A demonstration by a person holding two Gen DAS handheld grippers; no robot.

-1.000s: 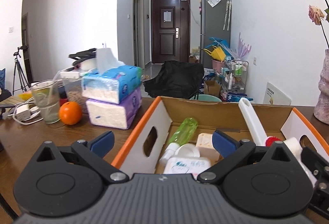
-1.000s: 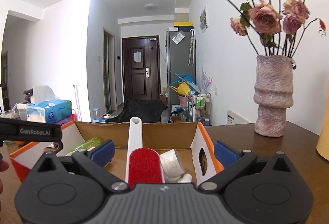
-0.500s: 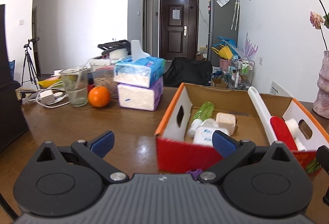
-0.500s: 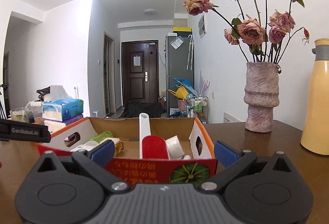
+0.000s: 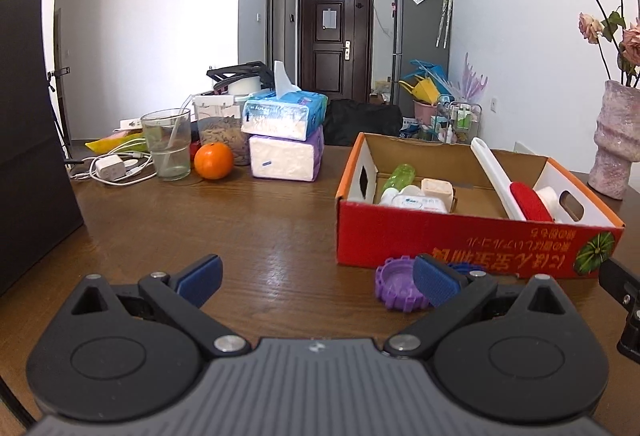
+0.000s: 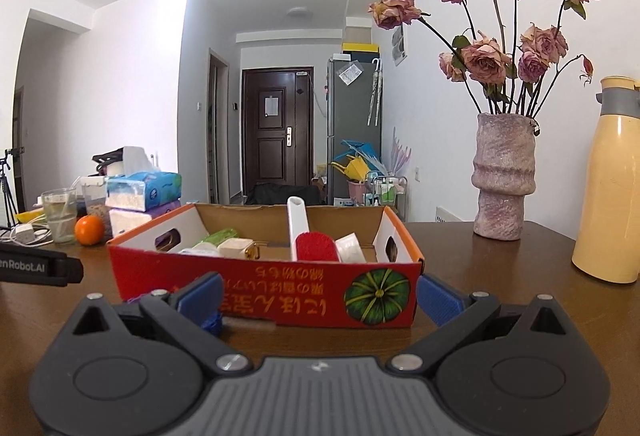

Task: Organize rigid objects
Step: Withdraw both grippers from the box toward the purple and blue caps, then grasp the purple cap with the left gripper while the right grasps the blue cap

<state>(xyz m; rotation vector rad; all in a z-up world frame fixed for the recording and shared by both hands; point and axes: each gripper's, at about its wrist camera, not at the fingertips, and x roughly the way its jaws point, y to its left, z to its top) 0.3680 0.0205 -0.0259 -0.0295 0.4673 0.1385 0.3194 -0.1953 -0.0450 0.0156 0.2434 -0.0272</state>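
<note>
A red cardboard box (image 5: 460,240) (image 6: 280,292) stands on the brown table. It holds a white and red lint brush (image 5: 516,192) (image 6: 308,240), a green bottle (image 5: 400,174), a wipes pack (image 5: 418,202) and a beige block (image 5: 436,188). In front of the box lie a purple gear-shaped lid (image 5: 396,288) and a blue one (image 6: 210,322), mostly hidden behind my fingers. My left gripper (image 5: 316,278) is open over bare table, left of the box front. My right gripper (image 6: 318,298) is open, facing the box's front wall.
Stacked tissue packs (image 5: 286,140), an orange (image 5: 213,161), a glass (image 5: 167,144), a jar and a charger with cables (image 5: 112,166) stand at the back left. A pink vase of dried roses (image 6: 504,176) and a yellow thermos (image 6: 608,184) stand at the right. A black panel (image 5: 32,140) borders the left edge.
Both grippers have pulled back from the box toward the near table edge. The box front and the lids before it have come into view. Both stay open.
</note>
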